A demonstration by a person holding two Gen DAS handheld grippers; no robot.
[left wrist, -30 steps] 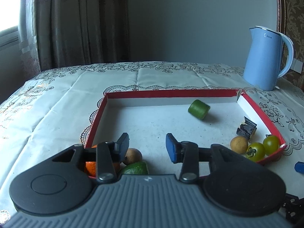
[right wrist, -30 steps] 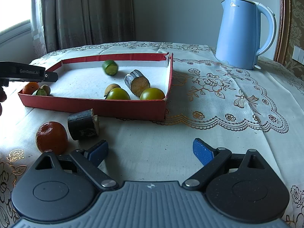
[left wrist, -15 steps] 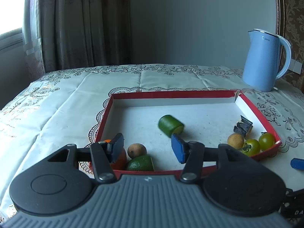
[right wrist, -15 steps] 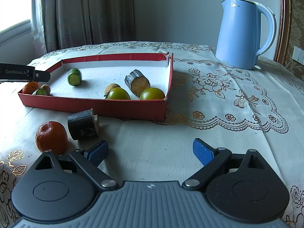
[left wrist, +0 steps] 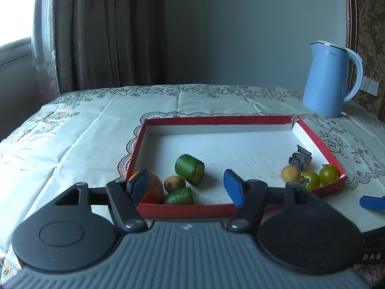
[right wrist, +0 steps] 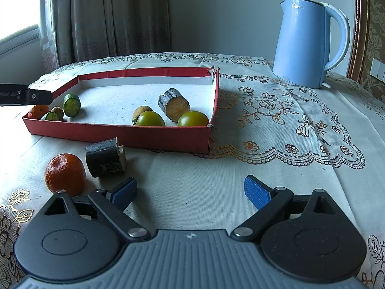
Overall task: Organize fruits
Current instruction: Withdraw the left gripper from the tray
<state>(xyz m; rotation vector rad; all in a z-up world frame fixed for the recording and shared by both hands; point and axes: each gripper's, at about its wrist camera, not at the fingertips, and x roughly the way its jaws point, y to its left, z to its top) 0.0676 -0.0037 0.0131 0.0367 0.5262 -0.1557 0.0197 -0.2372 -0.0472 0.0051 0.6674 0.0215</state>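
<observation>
A red tray (left wrist: 320,142) with a white floor holds the fruit. In its near left corner lie an orange (left wrist: 154,189), a small brown fruit (left wrist: 174,183), a green wedge (left wrist: 179,196) and a cut cucumber piece (left wrist: 189,169). Its right corner holds two green tomatoes (left wrist: 310,180), a yellow-brown fruit (left wrist: 290,173) and a dark cut piece (left wrist: 300,158). My left gripper (left wrist: 186,183) hovers over the tray's near edge. Its jaws are opening, with nothing between the pads. My right gripper (right wrist: 190,192) stands open above the cloth, right of an orange (right wrist: 65,173) and a dark cylinder (right wrist: 105,157) that lie outside the tray (right wrist: 120,132).
A blue kettle (right wrist: 310,41) stands at the back right on the lace tablecloth. Curtains and a window are at the left. The left gripper's black finger (right wrist: 26,95) reaches in beside the tray's left end. The right gripper's blue pad (left wrist: 371,202) shows at the right edge.
The cucumber piece rolled across the tray floor to the group in the left corner. My left gripper drew back from the tray and its jaws widened. The right gripper stayed still.
</observation>
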